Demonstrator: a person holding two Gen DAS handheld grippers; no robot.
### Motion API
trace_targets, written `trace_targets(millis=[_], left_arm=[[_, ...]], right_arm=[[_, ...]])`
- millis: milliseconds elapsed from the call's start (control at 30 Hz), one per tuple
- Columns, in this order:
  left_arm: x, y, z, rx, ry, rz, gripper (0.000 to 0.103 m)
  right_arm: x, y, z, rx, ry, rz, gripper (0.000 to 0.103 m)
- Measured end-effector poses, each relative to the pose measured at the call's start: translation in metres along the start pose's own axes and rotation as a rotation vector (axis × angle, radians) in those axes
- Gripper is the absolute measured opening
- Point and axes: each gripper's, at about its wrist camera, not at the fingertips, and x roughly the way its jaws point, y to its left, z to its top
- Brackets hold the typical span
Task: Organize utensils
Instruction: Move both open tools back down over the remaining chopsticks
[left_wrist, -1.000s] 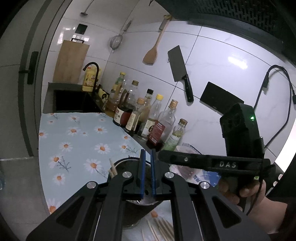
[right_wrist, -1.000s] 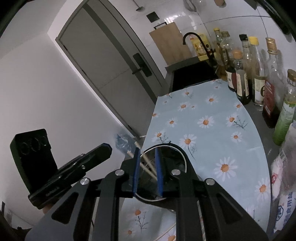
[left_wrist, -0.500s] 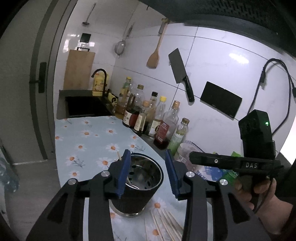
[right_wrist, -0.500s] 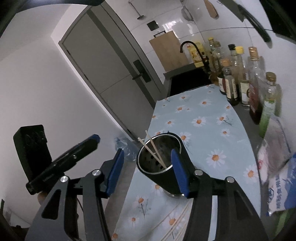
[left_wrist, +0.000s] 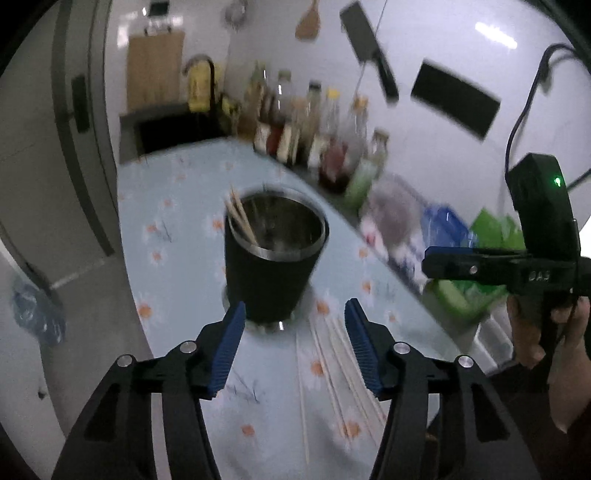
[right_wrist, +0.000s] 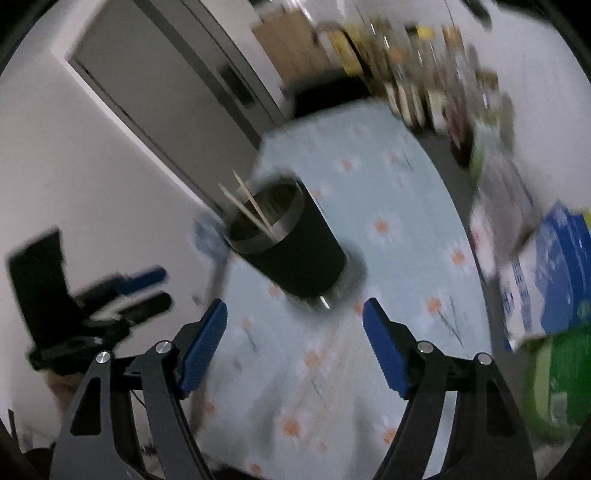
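A black utensil holder (left_wrist: 275, 258) with a steel rim stands on the daisy-print cloth (left_wrist: 173, 221), two chopsticks (left_wrist: 240, 218) leaning inside it. Several more chopsticks (left_wrist: 343, 369) lie loose on the cloth in front of it. My left gripper (left_wrist: 293, 314) hovers just short of the holder, its jaws opening with nothing between them. In the right wrist view the holder (right_wrist: 291, 243) with its chopsticks (right_wrist: 251, 210) sits ahead of my right gripper (right_wrist: 295, 314), whose jaws are also opening and hold nothing. Each gripper shows in the other's view: the right one (left_wrist: 443, 262), the left one (right_wrist: 147, 288).
A row of sauce bottles (left_wrist: 314, 129) lines the tiled wall, with a sink (left_wrist: 173, 125) beyond. Packets and a green bag (left_wrist: 491, 229) sit at the right of the counter. A cleaver (left_wrist: 369, 48) and wooden spatula hang on the wall. A door (right_wrist: 166, 85) stands left.
Both grippers drew back from the holder and tilted down, their jaws spreading from nearly shut to wide. The loose chopsticks on the cloth came into the left view.
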Motion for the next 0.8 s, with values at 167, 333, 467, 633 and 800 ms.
trace_targets(millis=[167, 333, 467, 633, 800], left_arm=[[0.036, 0.003, -0.013, -0.022, 0.196, -0.006, 0.057], [0.056, 0.003, -0.016, -0.003, 0.276, -0.009, 0.057], [0.076, 0.005, -0.017, -0.017, 0.349, -0.032, 0.057], [0.114, 0.006, -0.026, -0.003, 0.477, -0.020, 0.057], [0.147, 0.006, -0.030, 0.001, 0.557, 0.001, 0.057]], right_arm=[[0.037, -0.011, -0.019, 0.002, 0.185, -0.050, 0.075], [0.051, -0.022, -0.025, 0.031, 0.233, -0.037, 0.075], [0.062, -0.032, -0.019, 0.063, 0.275, -0.053, 0.072], [0.087, -0.049, -0.020, 0.121, 0.384, -0.095, 0.057], [0.105, -0.060, -0.020, 0.150, 0.449, -0.136, 0.042]])
